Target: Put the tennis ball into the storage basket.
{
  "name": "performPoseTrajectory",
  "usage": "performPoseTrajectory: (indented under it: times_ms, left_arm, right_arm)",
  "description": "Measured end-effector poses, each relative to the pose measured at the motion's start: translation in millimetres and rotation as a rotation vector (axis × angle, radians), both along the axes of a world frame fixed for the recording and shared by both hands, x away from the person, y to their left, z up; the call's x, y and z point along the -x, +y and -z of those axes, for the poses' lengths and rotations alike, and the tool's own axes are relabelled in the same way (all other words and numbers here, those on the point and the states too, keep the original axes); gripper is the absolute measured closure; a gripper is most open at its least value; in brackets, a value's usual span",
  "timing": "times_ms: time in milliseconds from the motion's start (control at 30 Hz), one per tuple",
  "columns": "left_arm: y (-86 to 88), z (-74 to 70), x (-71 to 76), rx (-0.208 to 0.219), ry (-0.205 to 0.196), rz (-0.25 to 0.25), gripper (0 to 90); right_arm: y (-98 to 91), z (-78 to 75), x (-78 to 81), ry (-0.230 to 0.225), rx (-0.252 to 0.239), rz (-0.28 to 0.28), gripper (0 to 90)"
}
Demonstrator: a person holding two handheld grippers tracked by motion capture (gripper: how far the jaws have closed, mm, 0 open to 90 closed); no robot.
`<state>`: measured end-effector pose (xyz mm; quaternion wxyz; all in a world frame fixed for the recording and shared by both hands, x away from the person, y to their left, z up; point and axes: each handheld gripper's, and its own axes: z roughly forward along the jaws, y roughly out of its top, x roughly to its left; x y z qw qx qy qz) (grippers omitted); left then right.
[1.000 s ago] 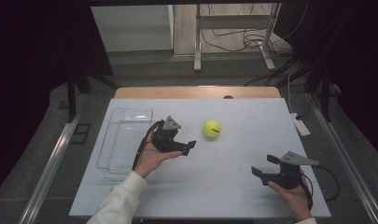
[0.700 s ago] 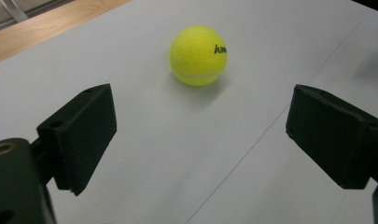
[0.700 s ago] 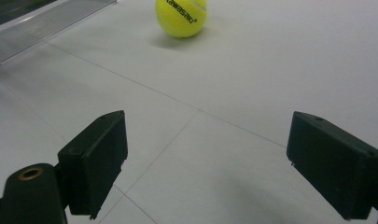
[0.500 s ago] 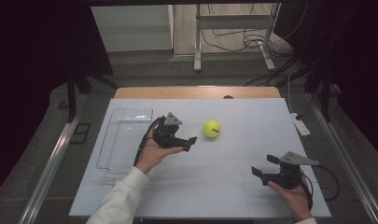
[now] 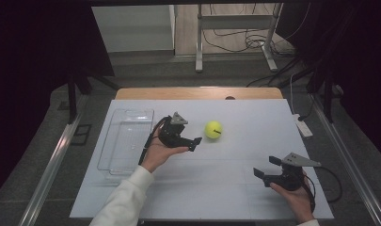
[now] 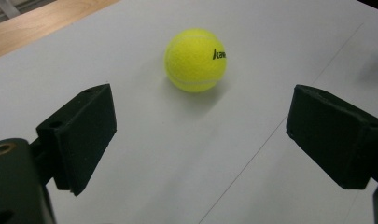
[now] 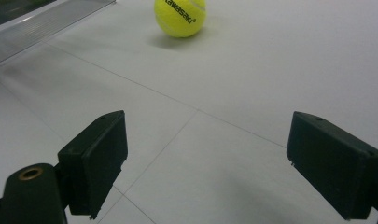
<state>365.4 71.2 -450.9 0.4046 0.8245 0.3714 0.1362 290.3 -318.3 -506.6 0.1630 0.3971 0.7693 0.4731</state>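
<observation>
Both pairs of jaws stand wide apart and empty, the left gripper (image 5: 190, 140) aimed at the tennis ball (image 5: 213, 130) just ahead on the white table (image 5: 235, 174) (likely lining up a grab), the right gripper (image 5: 265, 167) waiting well apart, the clear tray (image 5: 124, 141) lying to the left.

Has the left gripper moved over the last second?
Yes. In the high view the left gripper has crept toward the tennis ball, which sits in the same spot, and away from the clear tray.

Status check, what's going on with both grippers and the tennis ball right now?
Left gripper open, aimed at tennis ball, not touching. Right gripper open, empty, farther back. Ball loose on table; nothing between. Clear tray aside.
</observation>
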Motion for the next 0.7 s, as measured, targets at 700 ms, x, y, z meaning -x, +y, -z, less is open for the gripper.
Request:
performPoseTrajectory:
  times_ms: [700]
  left_arm:
    - [-15.9,-3.1,-11.8,-0.025,0.006,0.018,8.7]
  right_arm:
    - [-0.2,0.2,-0.1,0.000,-0.001,0.001,12.4]
